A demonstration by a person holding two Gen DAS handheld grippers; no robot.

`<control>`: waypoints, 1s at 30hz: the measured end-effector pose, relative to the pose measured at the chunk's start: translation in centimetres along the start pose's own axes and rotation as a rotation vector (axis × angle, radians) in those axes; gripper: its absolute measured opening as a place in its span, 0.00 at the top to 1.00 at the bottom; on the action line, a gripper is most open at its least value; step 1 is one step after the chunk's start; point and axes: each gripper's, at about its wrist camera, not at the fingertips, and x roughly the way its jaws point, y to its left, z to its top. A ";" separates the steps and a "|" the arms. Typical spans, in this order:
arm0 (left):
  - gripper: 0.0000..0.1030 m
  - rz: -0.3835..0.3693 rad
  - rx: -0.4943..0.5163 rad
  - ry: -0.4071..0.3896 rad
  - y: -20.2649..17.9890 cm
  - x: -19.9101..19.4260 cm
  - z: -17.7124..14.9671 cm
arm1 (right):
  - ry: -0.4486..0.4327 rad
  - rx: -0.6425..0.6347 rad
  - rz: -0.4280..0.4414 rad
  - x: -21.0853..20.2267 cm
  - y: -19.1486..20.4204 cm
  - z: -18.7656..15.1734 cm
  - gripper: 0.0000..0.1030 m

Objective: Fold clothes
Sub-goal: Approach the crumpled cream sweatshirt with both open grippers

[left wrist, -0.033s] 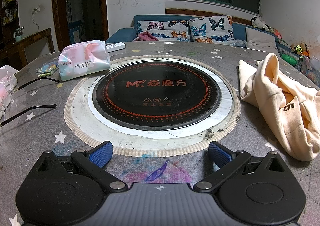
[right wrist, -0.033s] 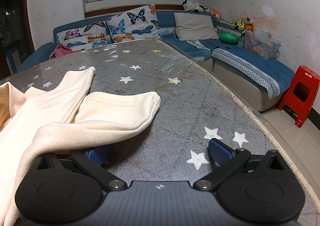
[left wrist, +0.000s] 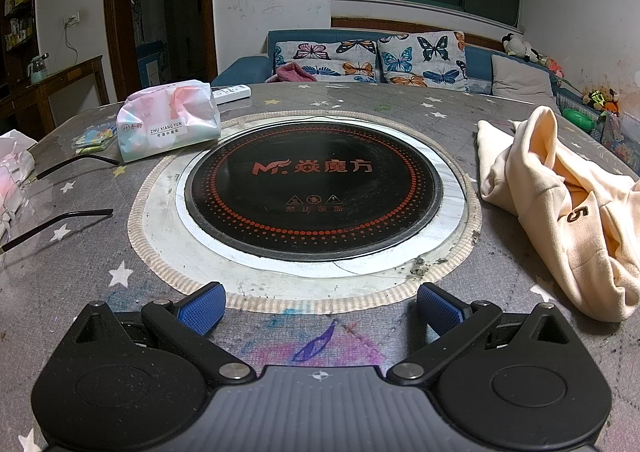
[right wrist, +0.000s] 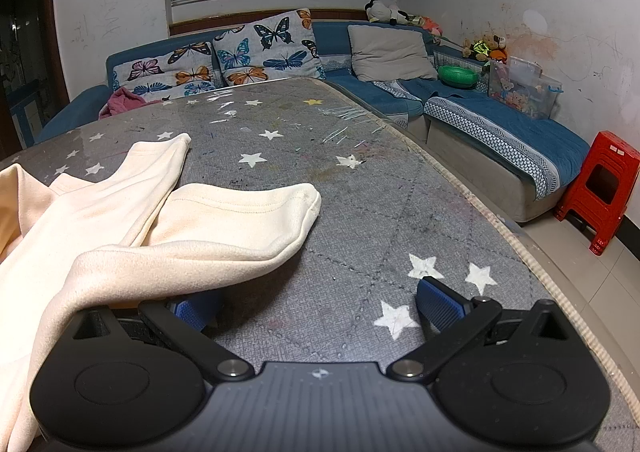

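Observation:
A cream sweatshirt (left wrist: 560, 204) with a small "5" on it lies crumpled at the right of the grey star-print table cover (left wrist: 60, 272) in the left wrist view. My left gripper (left wrist: 320, 308) is open and empty, low over the cover in front of the round black hotplate (left wrist: 312, 188), well left of the sweatshirt. In the right wrist view the sweatshirt (right wrist: 120, 220) spreads over the left half, one sleeve (right wrist: 248, 208) pointing right. My right gripper (right wrist: 316, 308) is open; cloth drapes over its left finger (right wrist: 192, 310), and its right finger stands over bare cover.
A pastel tissue pack (left wrist: 168, 128), a white power strip (left wrist: 232, 92) and thin black rods (left wrist: 80, 216) lie on the left of the table. The table's edge (right wrist: 520, 236) runs close on my right, with a sofa (right wrist: 500, 140) and red stool (right wrist: 600, 188) beyond.

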 end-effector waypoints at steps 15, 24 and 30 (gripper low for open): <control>0.00 0.000 0.003 0.000 0.0 0.0 0.0 | 0.002 -0.001 -0.001 0.0 0.0 0.0 0.00; 0.00 0.019 -0.003 0.024 -0.3 0.4 0.2 | 0.003 -0.023 0.024 -0.9 0.0 -0.4 0.00; 0.00 0.039 -0.008 0.051 -1.1 0.0 0.6 | 0.015 -0.026 0.059 -2.5 0.1 -1.1 0.00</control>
